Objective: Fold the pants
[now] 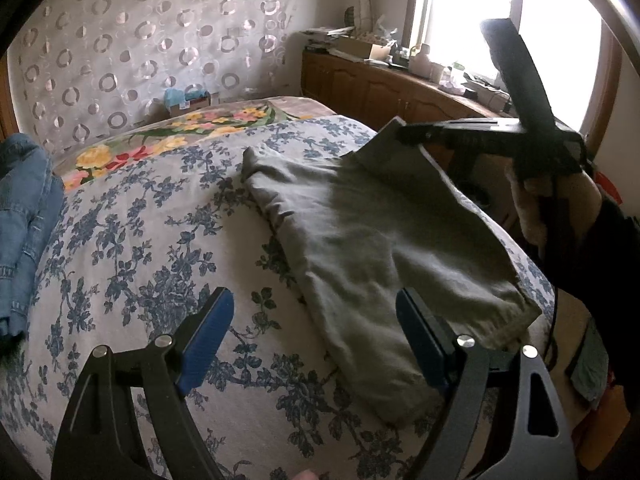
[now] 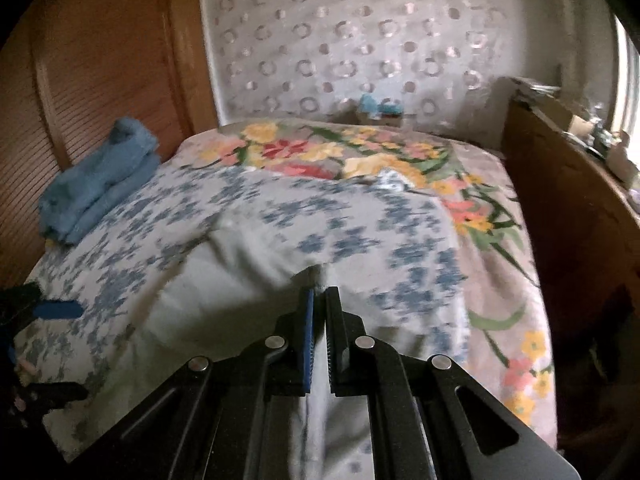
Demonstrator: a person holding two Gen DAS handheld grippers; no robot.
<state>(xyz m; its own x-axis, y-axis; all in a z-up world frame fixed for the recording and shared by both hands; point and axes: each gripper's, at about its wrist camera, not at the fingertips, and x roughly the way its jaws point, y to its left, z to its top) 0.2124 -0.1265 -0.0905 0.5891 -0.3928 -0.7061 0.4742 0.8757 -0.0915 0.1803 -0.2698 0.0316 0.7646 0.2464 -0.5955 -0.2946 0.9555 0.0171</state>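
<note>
Meanwhile the right gripper (image 2: 319, 300), jaws pinched on the olive pants (image 1: 360, 240), lifts one edge off the floral bed (image 1: 140, 240); the left gripper (image 1: 316, 336) hovers, jaws wide.

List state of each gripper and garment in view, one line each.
left gripper: jaws open, empty, hovering over the bed beside the pants.
right gripper: jaws shut on an edge of the pants, lifting it off the bed.
pants: olive, partly folded, far edge raised, rest lying on the bedspread.
denim garment: lying at the bed's edge, untouched.
bedspread: spread flat under the pants.
</note>
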